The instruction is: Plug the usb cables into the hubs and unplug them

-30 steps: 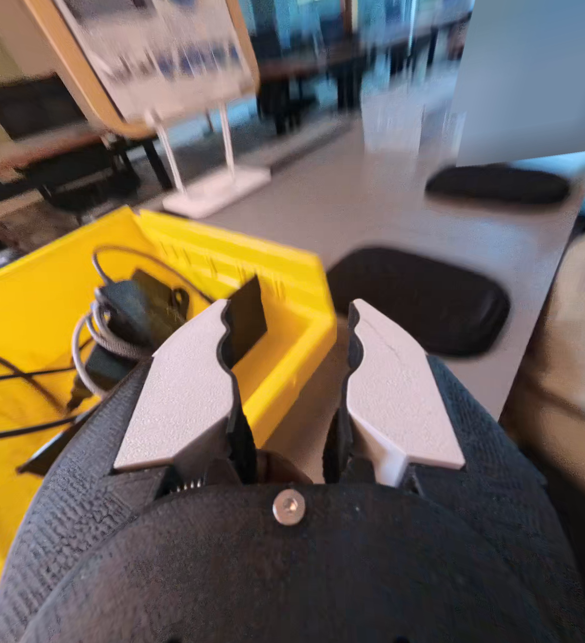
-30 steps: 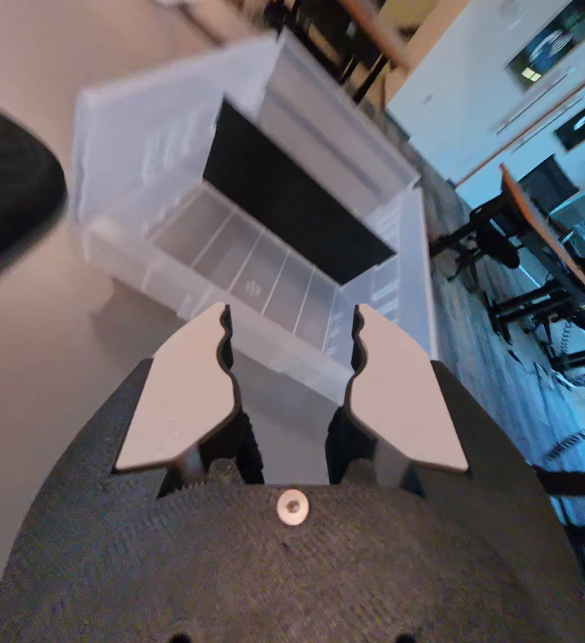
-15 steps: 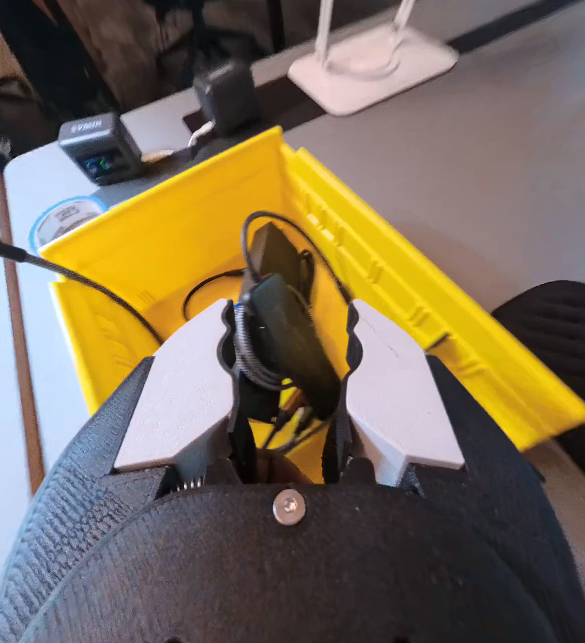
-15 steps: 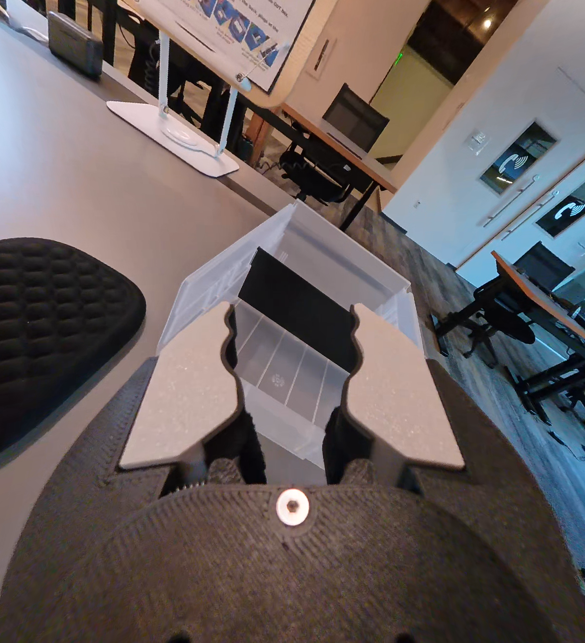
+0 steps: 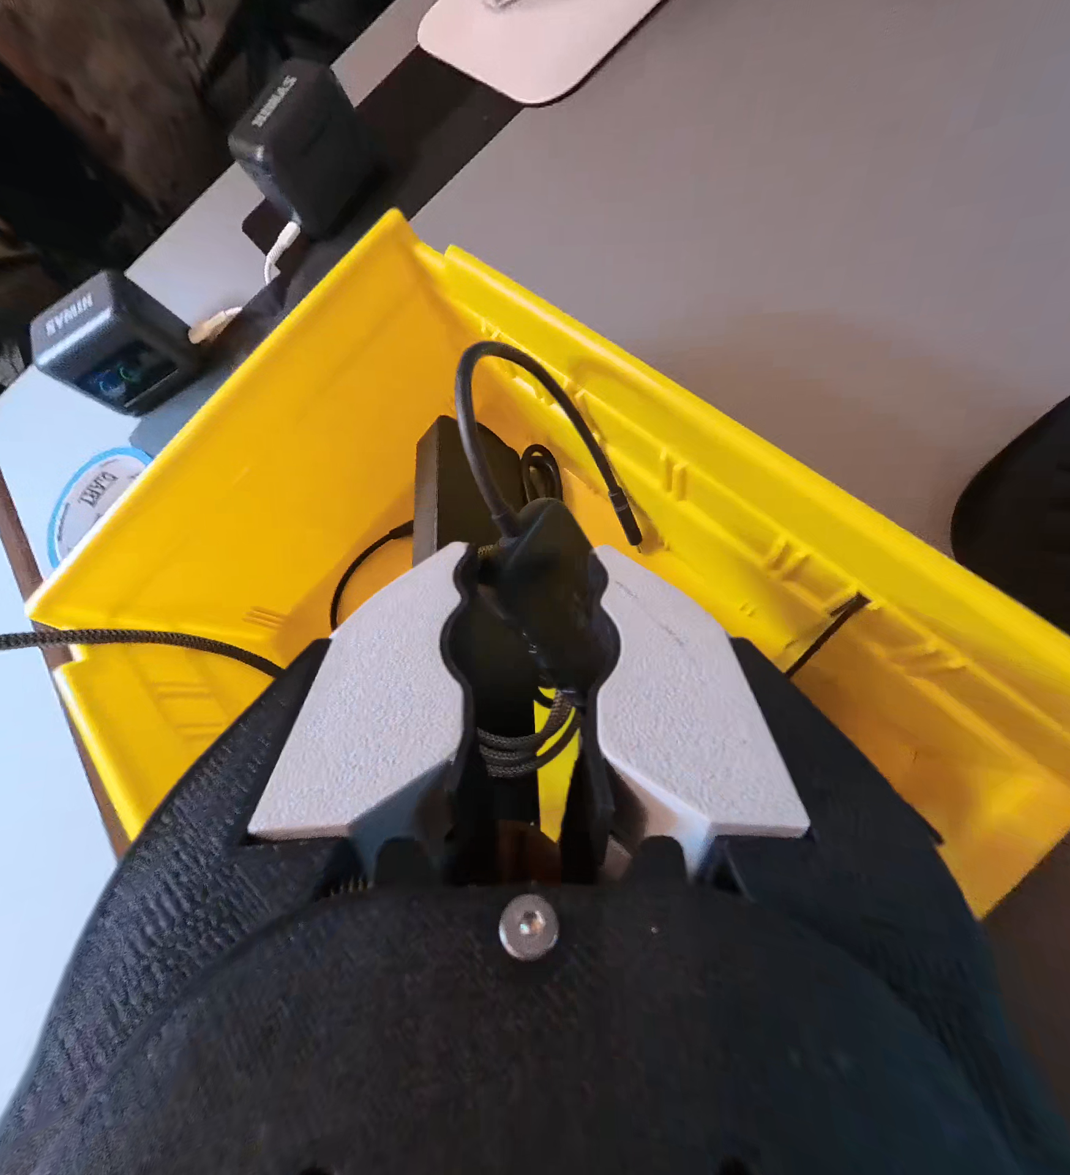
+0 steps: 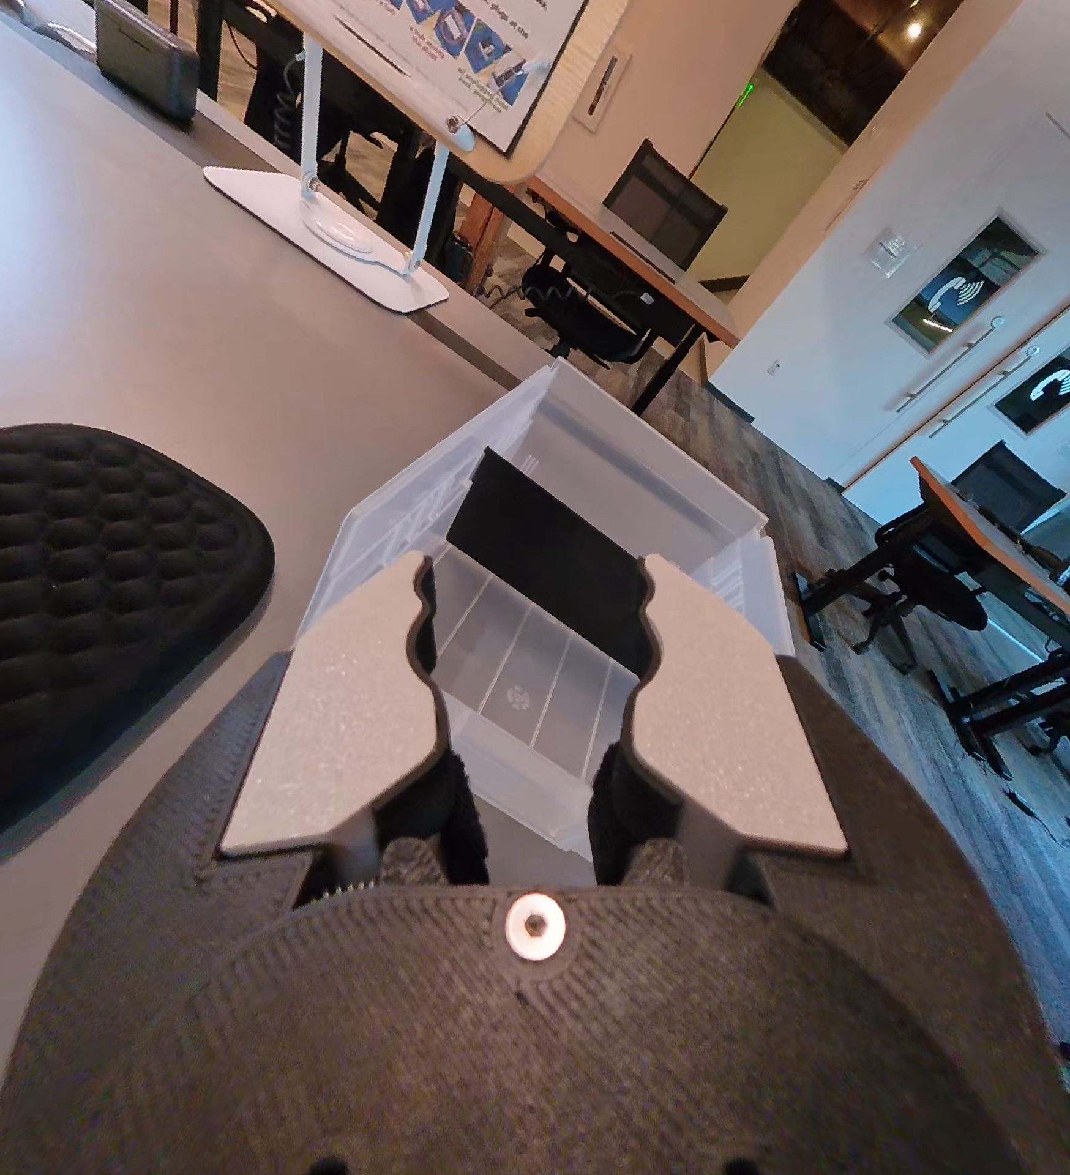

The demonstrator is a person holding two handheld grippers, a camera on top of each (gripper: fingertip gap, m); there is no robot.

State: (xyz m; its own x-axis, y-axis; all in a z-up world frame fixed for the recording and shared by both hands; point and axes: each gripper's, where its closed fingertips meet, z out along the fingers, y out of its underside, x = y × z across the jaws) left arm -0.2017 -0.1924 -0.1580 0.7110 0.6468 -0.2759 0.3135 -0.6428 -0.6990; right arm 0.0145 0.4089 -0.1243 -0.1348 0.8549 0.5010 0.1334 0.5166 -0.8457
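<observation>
Two dark boxes (image 5: pixel 303 146) (image 5: pixel 106 343) near the bench's far edge each carry a line of pale lettering. A round sticker (image 5: pixel 90 496) with a blue rim bears print beside the yellow bin (image 5: pixel 252 483). A board (image 6: pixel 456 44) on a white stand at the bench's far edge shows blue pictures and lines of print. Two wall signs (image 6: pixel 965 286) (image 6: pixel 1054 381) show a white handset symbol.

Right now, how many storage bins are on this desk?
2. A yellow bin lies under the left gripper, holding dark hubs and cables. A clear bin sits ahead of the right gripper. Others may be out of view.
</observation>
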